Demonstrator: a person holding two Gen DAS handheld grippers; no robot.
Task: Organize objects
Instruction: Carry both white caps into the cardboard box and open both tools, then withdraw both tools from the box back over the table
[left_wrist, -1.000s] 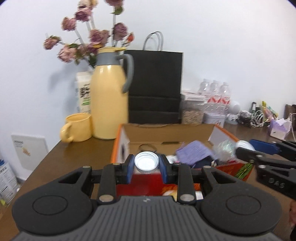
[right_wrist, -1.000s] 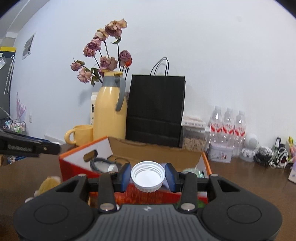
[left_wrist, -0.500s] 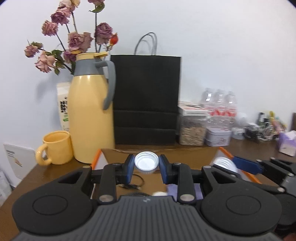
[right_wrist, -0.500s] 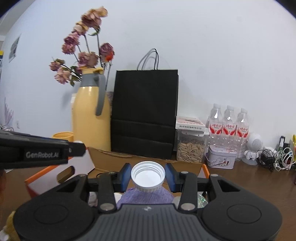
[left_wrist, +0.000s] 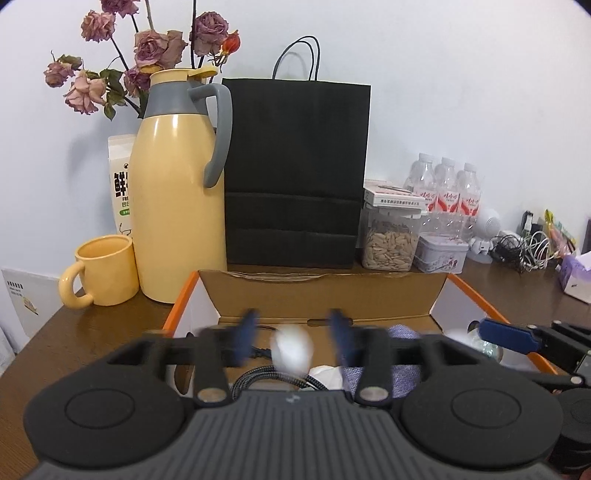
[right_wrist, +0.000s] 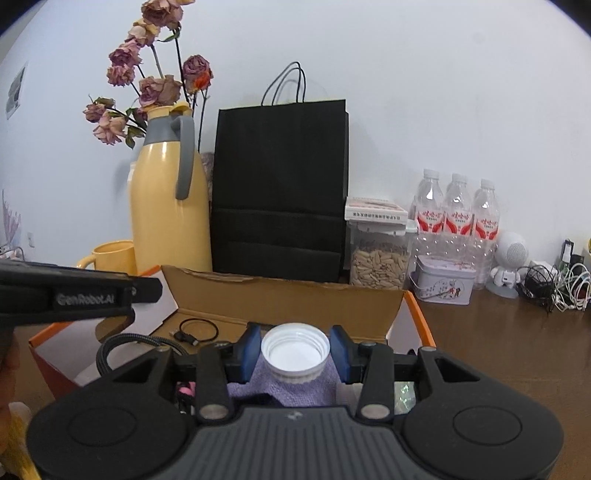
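An open cardboard box (left_wrist: 325, 295) with orange edges sits on the brown table and holds cables, a purple cloth (right_wrist: 295, 389) and other small items. My left gripper (left_wrist: 293, 334) hovers over the box with its blue pads spread and blurred; a small white cap (left_wrist: 291, 350) is blurred between them, touching neither. My right gripper (right_wrist: 295, 350) is shut on a white bottle cap (right_wrist: 294, 350), held above the purple cloth in the box. The left gripper's body (right_wrist: 74, 291) shows at the left of the right wrist view.
Behind the box stand a yellow thermos jug (left_wrist: 177, 192) with dried roses, a yellow mug (left_wrist: 103, 269), a black paper bag (left_wrist: 295, 173), a jar of seeds (left_wrist: 389, 236), a tin (left_wrist: 439, 253), water bottles (left_wrist: 447, 188) and tangled cables (left_wrist: 524, 247).
My left gripper has opened and the small white cap has dropped out from between its pads. Both grippers have risen and moved in over the box. The right gripper still holds its cap.
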